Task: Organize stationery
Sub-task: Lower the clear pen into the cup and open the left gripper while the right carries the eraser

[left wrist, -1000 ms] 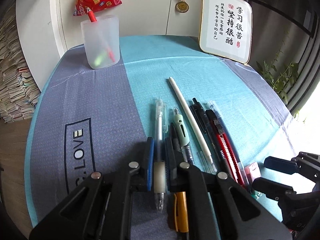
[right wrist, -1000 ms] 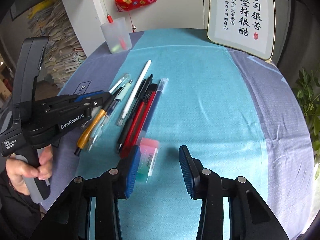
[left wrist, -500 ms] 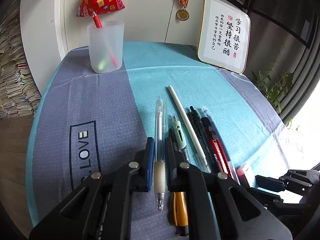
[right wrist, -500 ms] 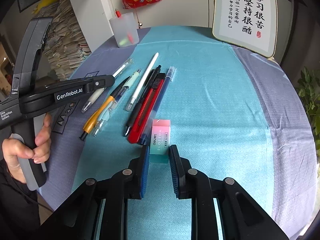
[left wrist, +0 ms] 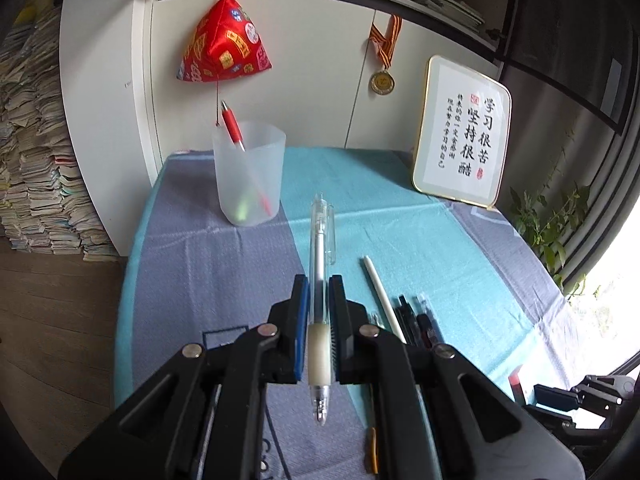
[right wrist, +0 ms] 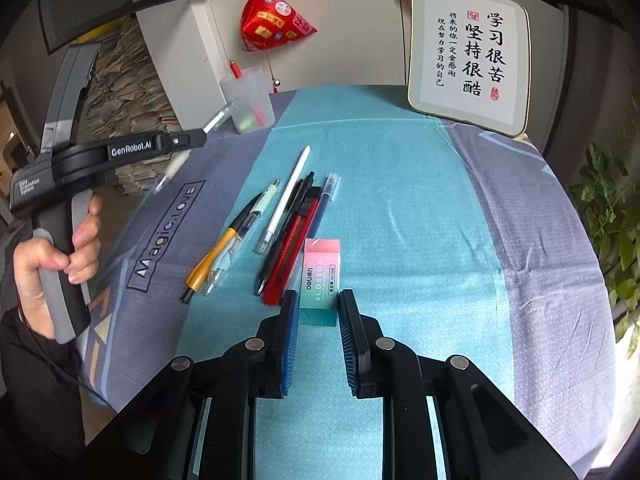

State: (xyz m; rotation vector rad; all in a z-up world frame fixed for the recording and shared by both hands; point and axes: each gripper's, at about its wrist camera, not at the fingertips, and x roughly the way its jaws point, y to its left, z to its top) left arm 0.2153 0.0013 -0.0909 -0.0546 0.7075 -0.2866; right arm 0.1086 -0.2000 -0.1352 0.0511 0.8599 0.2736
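frosted cup (left wrist: 249,174) stands beyond gripper-held clear pen (left wrist: 320,280).

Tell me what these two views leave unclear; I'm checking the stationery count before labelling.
- Green item inside the frosted pen cup, left wrist view: blurred by the cup wall, unidentifiable.
- Eraser, right wrist view: near end sits between the right gripper pads; contact unclear.
- Orange pen, left wrist view: mostly hidden behind the left gripper, which clamps the clear pen.
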